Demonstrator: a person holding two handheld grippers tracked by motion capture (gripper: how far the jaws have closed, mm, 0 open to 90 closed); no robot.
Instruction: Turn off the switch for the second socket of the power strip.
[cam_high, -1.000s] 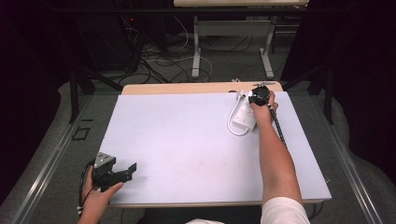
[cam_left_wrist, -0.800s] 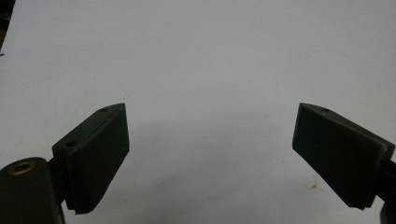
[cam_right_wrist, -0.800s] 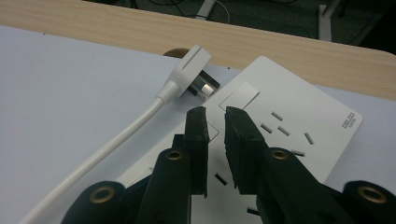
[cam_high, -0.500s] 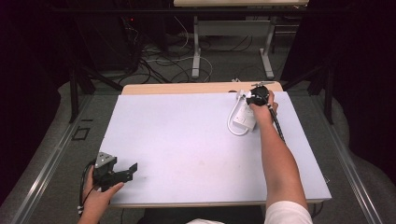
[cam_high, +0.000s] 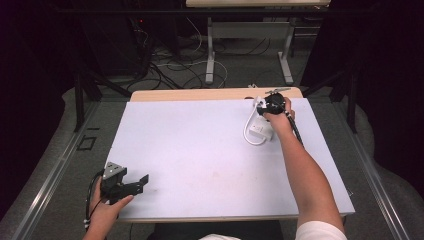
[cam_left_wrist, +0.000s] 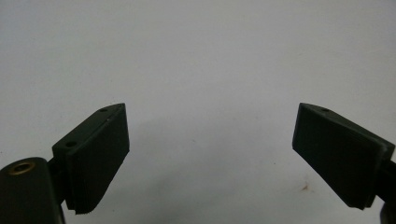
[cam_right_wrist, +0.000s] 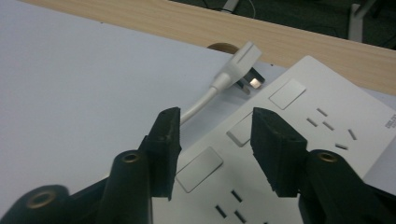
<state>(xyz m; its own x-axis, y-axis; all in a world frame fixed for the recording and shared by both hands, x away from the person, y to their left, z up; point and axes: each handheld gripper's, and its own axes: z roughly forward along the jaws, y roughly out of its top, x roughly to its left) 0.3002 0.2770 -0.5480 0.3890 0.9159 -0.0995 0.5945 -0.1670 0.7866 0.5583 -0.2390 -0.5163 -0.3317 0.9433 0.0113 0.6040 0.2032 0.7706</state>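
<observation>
A white power strip (cam_right_wrist: 322, 140) lies at the far right of the white table (cam_high: 200, 150), its sockets and switches facing up. Its white plug (cam_right_wrist: 239, 63) rests on the table just beyond it, prongs showing, and the cable (cam_high: 248, 136) curls in a loop off the strip's left side. My right gripper (cam_right_wrist: 215, 140) hovers right over the strip's near end, open, with nothing between the jaws. In the high view the right gripper (cam_high: 268, 108) sits above the power strip (cam_high: 259, 130). My left gripper (cam_left_wrist: 210, 154) stands wide open above bare table at the near left corner, where the high view shows the left gripper (cam_high: 141, 183).
A bare wooden strip (cam_high: 200, 94) runs along the table's far edge, with a cable hole (cam_right_wrist: 223, 47) behind the plug. Beyond it are floor cables and the legs of another desk (cam_high: 210, 50). A dark grey floor surrounds the table.
My right gripper has shifted slightly left over the power strip. The left gripper has stayed put.
</observation>
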